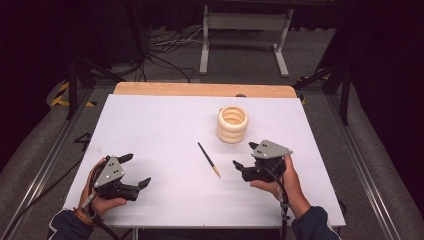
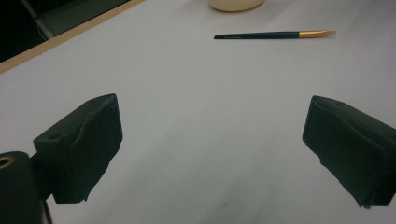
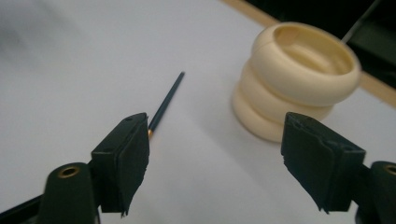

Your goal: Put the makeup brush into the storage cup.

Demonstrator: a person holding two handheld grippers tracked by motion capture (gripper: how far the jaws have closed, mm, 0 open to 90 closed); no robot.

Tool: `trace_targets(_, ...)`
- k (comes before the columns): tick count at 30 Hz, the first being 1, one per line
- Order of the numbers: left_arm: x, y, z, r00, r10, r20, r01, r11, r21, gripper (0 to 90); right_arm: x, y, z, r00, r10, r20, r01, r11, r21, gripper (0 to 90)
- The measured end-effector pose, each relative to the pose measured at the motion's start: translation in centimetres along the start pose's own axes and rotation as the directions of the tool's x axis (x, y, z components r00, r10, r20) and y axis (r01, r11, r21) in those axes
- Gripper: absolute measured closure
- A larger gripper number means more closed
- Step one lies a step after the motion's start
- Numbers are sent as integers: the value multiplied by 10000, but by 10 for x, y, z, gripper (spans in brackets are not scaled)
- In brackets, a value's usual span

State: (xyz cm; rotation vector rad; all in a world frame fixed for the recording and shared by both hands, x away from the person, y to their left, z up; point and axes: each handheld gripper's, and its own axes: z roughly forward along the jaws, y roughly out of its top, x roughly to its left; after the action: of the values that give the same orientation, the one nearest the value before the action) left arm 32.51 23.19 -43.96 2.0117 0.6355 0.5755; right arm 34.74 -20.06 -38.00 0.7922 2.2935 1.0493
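The right claw (image 1: 243, 156) stands parted and holds nothing, just right of the brush (image 1: 209, 159), which lies flat on the white table (image 1: 165, 125) near the ribbed cream holder (image 1: 232, 124). The left claw (image 1: 136, 171), wide open and empty, sits well apart at the near left.

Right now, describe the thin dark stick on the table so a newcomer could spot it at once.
Start at the white table and find the cream ringed holder standing toward its far side. Just in front of it, to its left and apart from it, lies the paintbrush, flat and at a slant. It is the only slim thing there: a dark handle ending in a gold band near the right gripper.
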Motion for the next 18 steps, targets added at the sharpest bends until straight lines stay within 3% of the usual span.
trace_targets(4,-1,-1,1,10000,-20,37,20,10000,24,56,2,12,18,9980,115,-618,-55,9953,963,282)
trace_targets(8,-1,-1,2,10000,-12,78,11,10000,87,57,7,23,35,9949,-143,-998,324,9826,1827,324)
trace_targets(11,-1,-1,2,9999,34,105,-35,9999,116,57,9,29,46,9896,-79,-1440,443,9670,2510,350)
trace_targets(16,-1,-1,2,9998,96,149,-98,9999,140,58,11,35,62,9868,60,-1616,504,9383,3422,359)
trace_targets(17,-1,-1,2,9998,96,149,-98,9999,140,58,11,35,62,9868,60,-1616,504,9383,3422,359)
trace_targets(18,-1,-2,2,9998,94,156,-96,9998,150,58,11,36,68,9860,39,-1665,585,9279,3683,362)
